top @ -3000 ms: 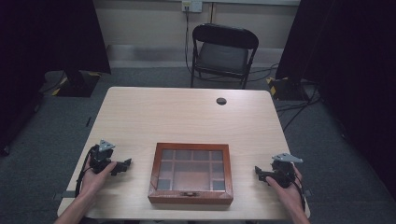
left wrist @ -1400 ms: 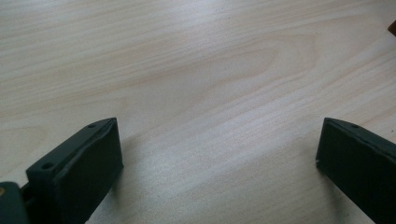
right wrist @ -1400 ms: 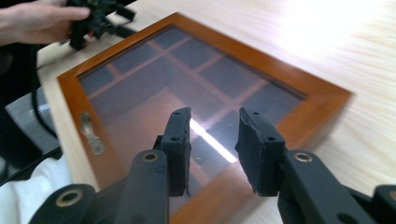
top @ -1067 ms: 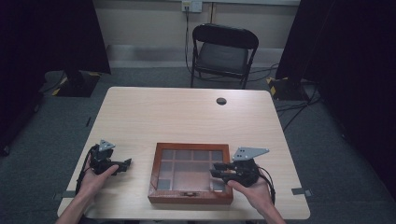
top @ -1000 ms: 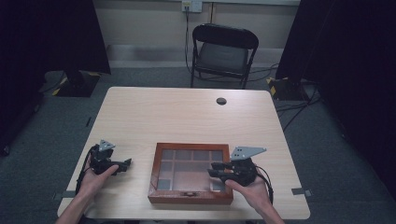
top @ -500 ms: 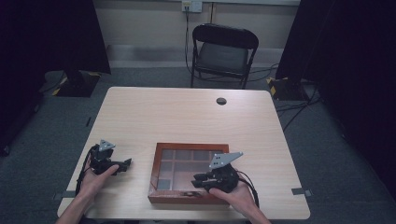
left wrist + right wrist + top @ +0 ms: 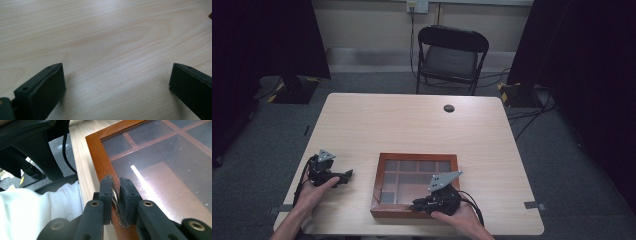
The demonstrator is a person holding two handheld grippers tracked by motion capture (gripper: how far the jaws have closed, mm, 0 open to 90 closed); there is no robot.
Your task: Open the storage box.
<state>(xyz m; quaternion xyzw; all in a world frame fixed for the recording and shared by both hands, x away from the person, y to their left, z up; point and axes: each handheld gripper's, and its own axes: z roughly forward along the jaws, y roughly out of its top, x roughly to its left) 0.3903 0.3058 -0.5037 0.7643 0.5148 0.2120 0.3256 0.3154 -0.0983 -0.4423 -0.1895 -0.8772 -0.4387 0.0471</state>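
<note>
Here the wooden box [image 7: 416, 185] with its glass lid sits at the near edge of the surface [image 7: 412, 125], a little right of that edge's middle. The right claw [image 7: 418, 204] rests at the box's front edge, and its jaws have just been closing — in the right gripper view they pinch the small metal clasp [image 7: 115, 195] on the front rim of the lid, the right claw [image 7: 115, 185] clamped tight on it. The left claw [image 7: 346, 176] lies near the surface's near left corner, well apart from the box, its jaws spread wide over bare wood — the left gripper view shows nothing between them.
</note>
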